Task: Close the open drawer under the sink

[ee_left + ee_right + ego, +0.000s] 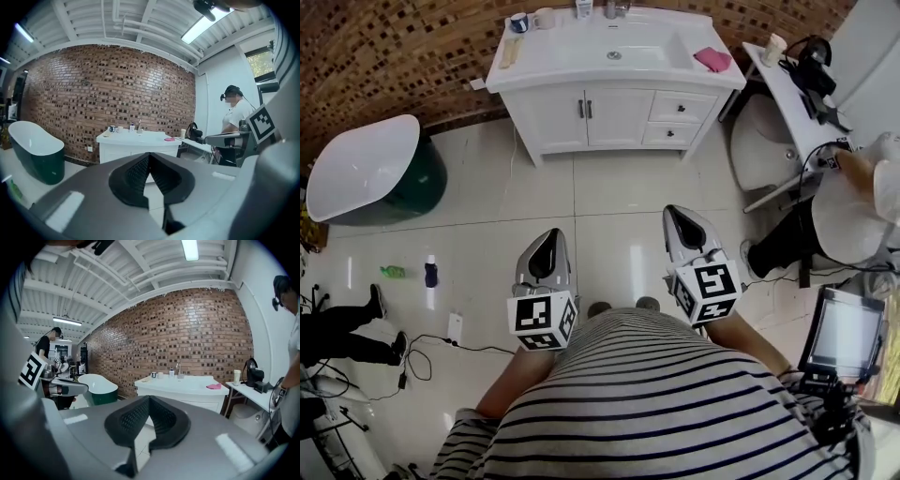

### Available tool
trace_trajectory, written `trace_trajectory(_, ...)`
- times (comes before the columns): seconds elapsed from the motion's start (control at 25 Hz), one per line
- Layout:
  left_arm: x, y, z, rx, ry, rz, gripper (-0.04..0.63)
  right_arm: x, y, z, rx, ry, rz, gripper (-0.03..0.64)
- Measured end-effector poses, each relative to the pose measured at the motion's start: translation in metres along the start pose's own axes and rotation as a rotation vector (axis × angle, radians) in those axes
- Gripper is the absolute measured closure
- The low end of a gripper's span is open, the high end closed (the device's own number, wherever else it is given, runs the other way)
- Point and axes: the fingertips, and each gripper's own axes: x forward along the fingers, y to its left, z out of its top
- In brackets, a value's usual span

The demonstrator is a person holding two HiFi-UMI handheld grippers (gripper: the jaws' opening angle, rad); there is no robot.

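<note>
The white vanity (581,117) with its sink (614,54) stands against the brick wall at the top of the head view. Two drawers (680,107) sit on its right side, and from here I cannot tell whether one stands out. The vanity (136,143) also shows far ahead in the left gripper view, and the same vanity (180,390) in the right gripper view. My left gripper (551,236) and right gripper (676,216) hang over the tiled floor, close to the person's body and well short of the vanity. Both are shut and hold nothing.
A green-and-white bathtub (370,169) stands at the left. A toilet (764,141), a white side table (783,84) and another person (862,183) crowd the right. Bottles (430,274) and cables (441,349) lie on the floor at left, and a screen (844,333) is at lower right.
</note>
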Motion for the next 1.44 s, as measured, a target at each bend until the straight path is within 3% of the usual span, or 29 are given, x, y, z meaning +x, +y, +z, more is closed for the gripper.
trace_trajectory(0.28, 0.003, -0.051, 0.017, 0.050, -0.033, -0.048, 0.581, -0.036, -0.029, 0.009, 0.007, -0.047, -0.008, 0.617)
trace_trajectory(0.52, 0.016, -0.090, 0.019, 0.086, -0.050, -0.095, 0.581, -0.056, -0.060, 0.002, 0.074, -0.056, -0.016, 0.617)
trace_trajectory(0.72, 0.026, -0.111, 0.018, 0.106, -0.044, -0.110, 0.581, -0.056, -0.075, 0.000, 0.056, -0.053, -0.018, 0.617)
trace_trajectory(1.44, 0.031, -0.093, 0.017, 0.102, -0.011, -0.066, 0.581, -0.025, -0.052, 0.011, -0.019, -0.051, 0.054, 0.617)
